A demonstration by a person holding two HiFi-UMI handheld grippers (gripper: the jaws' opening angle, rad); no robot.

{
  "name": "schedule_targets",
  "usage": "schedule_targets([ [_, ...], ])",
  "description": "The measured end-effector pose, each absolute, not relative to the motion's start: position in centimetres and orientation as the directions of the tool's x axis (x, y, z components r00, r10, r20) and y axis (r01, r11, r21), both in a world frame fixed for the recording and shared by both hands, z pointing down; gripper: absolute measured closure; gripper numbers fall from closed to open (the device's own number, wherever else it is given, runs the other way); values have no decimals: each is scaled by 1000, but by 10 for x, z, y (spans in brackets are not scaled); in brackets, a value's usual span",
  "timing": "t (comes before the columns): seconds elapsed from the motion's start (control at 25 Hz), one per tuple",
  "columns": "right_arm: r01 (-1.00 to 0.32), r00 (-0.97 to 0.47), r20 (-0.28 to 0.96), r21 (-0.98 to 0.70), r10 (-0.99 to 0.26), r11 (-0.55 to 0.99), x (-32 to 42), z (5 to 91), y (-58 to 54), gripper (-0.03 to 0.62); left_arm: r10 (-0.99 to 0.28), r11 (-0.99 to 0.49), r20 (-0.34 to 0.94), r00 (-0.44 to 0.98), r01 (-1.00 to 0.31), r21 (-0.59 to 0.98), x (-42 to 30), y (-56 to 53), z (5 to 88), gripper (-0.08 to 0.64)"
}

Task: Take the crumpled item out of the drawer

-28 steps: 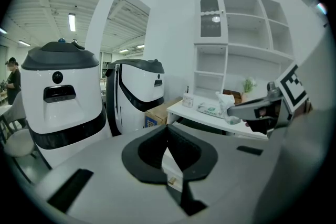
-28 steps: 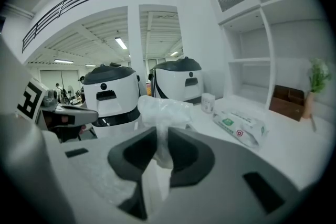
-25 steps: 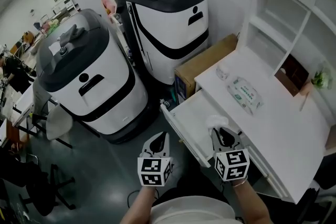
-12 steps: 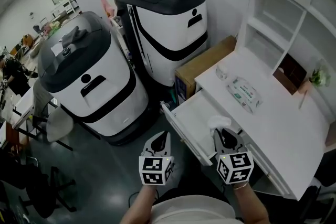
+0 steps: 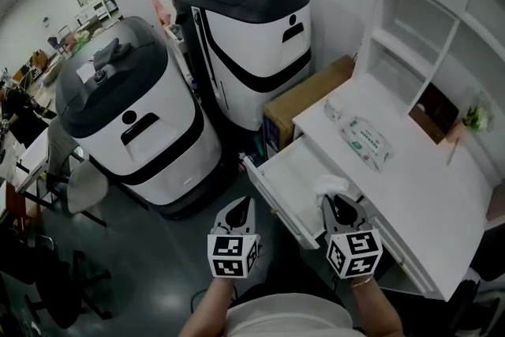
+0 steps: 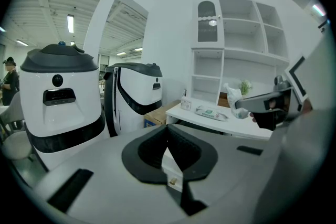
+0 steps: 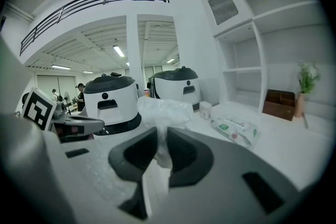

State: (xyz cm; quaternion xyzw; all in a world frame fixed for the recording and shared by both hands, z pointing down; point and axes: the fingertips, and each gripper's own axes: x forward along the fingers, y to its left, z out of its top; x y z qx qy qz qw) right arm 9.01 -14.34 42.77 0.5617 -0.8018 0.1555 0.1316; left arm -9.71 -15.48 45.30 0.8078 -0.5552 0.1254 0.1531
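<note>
The right tool [image 5: 334, 203] pinches the crumpled item [image 5: 330, 185], a thin, see-through white wad, low down, so most of it puffs up above the jaws; that low pinch keeps it from slipping. The jaws have just been closing, with the wad between them. The wad sits over the near corner of the open drawer [image 5: 286, 168], close by the table [image 5: 410, 189]; I think it is lifted off the drawer floor but not yet carried away. The left tool [image 5: 243, 205] waits just outside the drawer front with its jaws pressed together on nothing; it has no job here, so it keeps clear. Since a second ago the right tool and wad have slid a tiny bit toward the table; the left tool has stayed put; the drawer is just as far out.
</note>
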Motion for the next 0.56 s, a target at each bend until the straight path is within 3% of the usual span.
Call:
schedule_targets([
  [0.56, -946, -323, 387, -99, -864, 309, 89, 426, -139, 534, -861, -342, 363, 356, -934, 103, -102, -154, 449, 569],
])
